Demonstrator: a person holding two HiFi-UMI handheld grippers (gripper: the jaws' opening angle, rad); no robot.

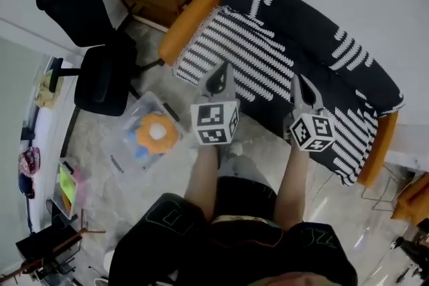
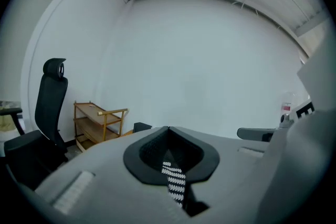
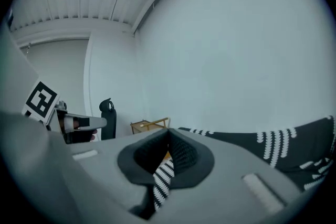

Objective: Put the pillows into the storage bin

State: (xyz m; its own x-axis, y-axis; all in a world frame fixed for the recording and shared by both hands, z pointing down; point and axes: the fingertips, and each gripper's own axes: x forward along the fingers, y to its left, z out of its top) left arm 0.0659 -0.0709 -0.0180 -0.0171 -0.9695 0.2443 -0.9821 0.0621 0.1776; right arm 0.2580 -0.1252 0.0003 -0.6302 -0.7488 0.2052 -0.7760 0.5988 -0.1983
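Overhead, the left gripper [image 1: 221, 74] and right gripper [image 1: 299, 86], jaws pressed together and empty, hovered mid-frame above the black-and-white striped fabric sofa [image 1: 268, 57]; a clear plastic storage bin [image 1: 123, 152] sat centre-left.

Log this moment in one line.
left claw: shut, empty | right claw: shut, empty | both above striped sofa | storage bin on floor: holds orange pillow

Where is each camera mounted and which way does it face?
Head view: on the person's head, steeply down at sofa, storage bin; forearms, left hand-held gripper, right hand-held gripper show.
Left gripper view: on that gripper, along its shut jaws toward the wall.
Right gripper view: likewise, toward the sofa back.
Shared: both show the wooden shelf and office chair.
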